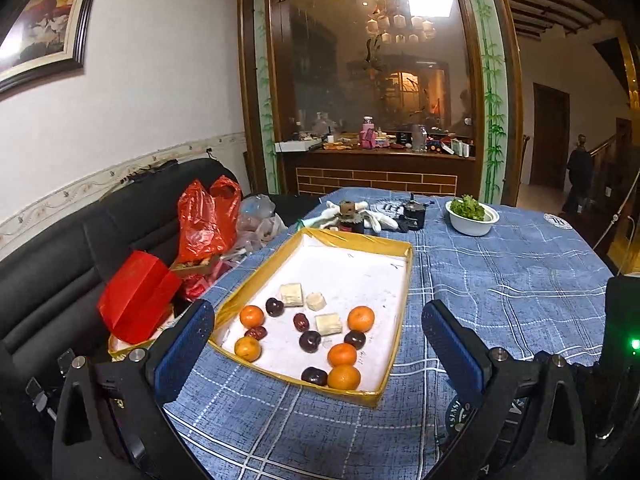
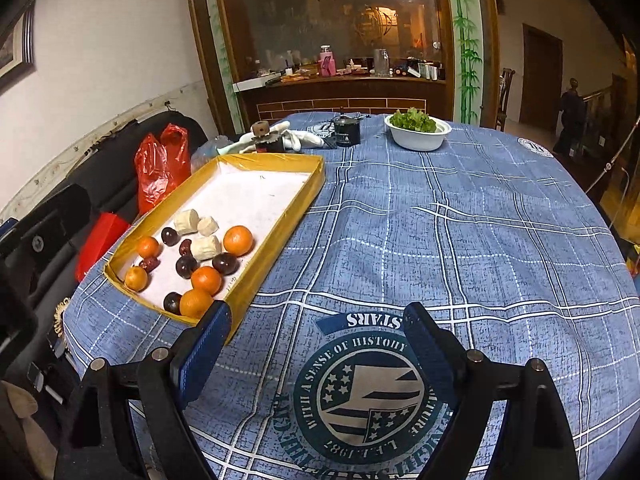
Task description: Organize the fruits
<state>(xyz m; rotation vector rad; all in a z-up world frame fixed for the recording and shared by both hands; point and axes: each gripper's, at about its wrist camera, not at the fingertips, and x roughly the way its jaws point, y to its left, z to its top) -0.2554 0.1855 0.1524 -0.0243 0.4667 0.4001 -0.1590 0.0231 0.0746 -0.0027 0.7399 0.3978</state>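
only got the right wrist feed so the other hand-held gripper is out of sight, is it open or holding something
Observer: The left hand-held gripper is open with nothing in it. In its view the yellow tray lies between its fingers.
Operator: what's that red thing left of the tray, i only see a corner
Observer: A folded red carton on the black sofa, in front of the red plastic bag.
Operator: anything at the right edge over there
Observer: A small green light glows on a dark device.
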